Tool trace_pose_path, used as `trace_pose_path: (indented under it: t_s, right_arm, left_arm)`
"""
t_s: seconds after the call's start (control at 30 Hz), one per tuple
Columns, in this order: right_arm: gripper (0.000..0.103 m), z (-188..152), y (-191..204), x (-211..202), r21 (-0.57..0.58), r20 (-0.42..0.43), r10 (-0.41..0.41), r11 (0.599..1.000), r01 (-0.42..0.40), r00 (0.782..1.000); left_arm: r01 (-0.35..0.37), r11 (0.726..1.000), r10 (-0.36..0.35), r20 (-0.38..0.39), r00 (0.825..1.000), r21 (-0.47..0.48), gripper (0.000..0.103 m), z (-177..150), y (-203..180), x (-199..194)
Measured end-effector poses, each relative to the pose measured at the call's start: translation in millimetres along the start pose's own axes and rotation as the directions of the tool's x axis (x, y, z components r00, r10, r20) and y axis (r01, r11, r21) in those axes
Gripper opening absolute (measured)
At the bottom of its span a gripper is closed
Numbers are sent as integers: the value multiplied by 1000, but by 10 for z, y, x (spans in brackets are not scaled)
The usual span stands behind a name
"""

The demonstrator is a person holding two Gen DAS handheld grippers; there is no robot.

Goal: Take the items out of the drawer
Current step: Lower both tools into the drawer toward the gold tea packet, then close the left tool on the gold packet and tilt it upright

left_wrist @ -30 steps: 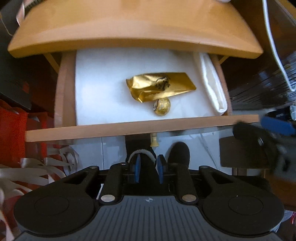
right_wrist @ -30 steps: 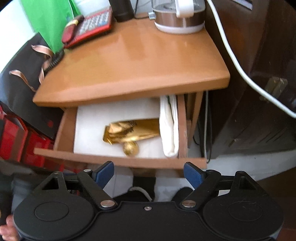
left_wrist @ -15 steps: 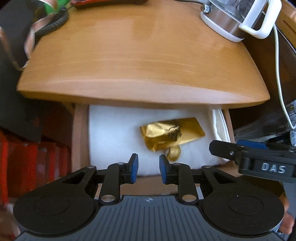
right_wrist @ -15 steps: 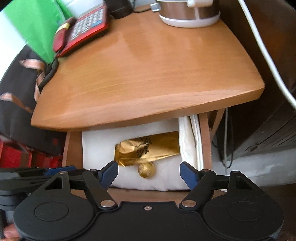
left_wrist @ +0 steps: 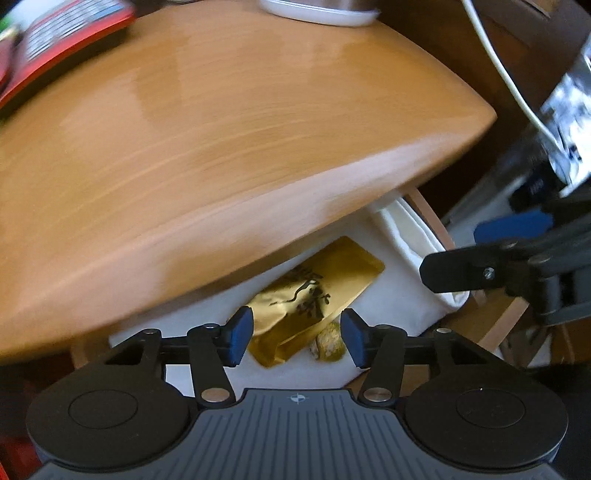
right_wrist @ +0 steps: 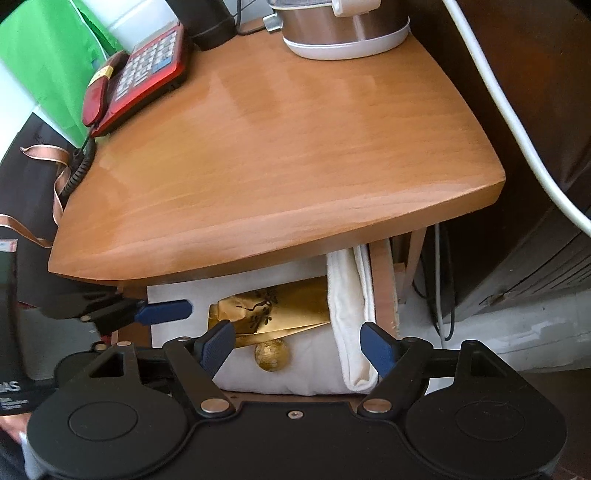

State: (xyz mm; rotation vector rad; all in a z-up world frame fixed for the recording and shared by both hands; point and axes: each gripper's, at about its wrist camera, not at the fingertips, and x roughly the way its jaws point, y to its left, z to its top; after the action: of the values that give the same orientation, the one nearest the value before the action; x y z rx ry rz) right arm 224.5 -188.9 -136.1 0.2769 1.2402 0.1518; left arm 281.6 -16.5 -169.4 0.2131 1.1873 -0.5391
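Open drawer [right_wrist: 382, 291] under the wooden tabletop [right_wrist: 280, 155], lined with white cloth [right_wrist: 295, 373]. Gold foil packet [right_wrist: 280, 310] lying flat on the liner, dark lettering up, partly tucked beneath the tabletop's front edge. Small gold ball [right_wrist: 272, 354] touching the packet's near edge, at about 6 o'clock from it. Folded white cloth roll [right_wrist: 351, 325] along the drawer's wall at 3 o'clock of the packet.

Left gripper [left_wrist: 296, 339] spread wide, nothing between the blue pads [left_wrist: 240, 338], packet [left_wrist: 314, 295] and ball [left_wrist: 328, 341] sitting in the gap beyond the tips. View blurred, so contact cannot be told. Right gripper [right_wrist: 297, 349] also spread wide and holding nothing, hanging above the drawer front with the ball between its fingers in view.

From the right wrist, one blue-tipped finger of the left gripper [right_wrist: 162, 312] poking in at 9 o'clock, just beside the packet's end. On the tabletop: red telephone [right_wrist: 140, 77] at 11 o'clock, steel kettle base [right_wrist: 343, 33] at 1 o'clock. White cable [right_wrist: 506, 110] running down at 3 o'clock.
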Motion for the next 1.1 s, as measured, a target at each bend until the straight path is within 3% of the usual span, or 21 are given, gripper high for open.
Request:
trace_pose_path:
  t_s: [0.27,0.4,0.6,0.83,0.9,1.1]
  right_arm:
    - [74,8,-74,13,2,-3,11,1000,-11,1000]
    - [74,0,-106,58,8,-10,11,1000,-11,1000]
    - [74,-15,-115,136,14,-28,26,1000,-26,999]
    - [74,-18,-91,171,12,-29,30,999,-29,999]
    - [74,-20,-90,172,12,-30,29,1000,-28,999]
    - [74,-29,-99,166,13,-28,29,1000,-29,999]
  left_arm:
    - [-7,997,11,-58,998,76,56,5,-44,255]
    - [-39,998,43,-75,996,54,57,-15,6,338]
    - [-32,999,32,-91,995,-7,62,-63,68,370]
    - [-62,996,65,-49,997,59,62,-136,-61,258]
    - [-70,994,74,-45,996,90,60,-153,-107,254]
    - [-62,992,69,-57,996,113,38,-261,-180,262]
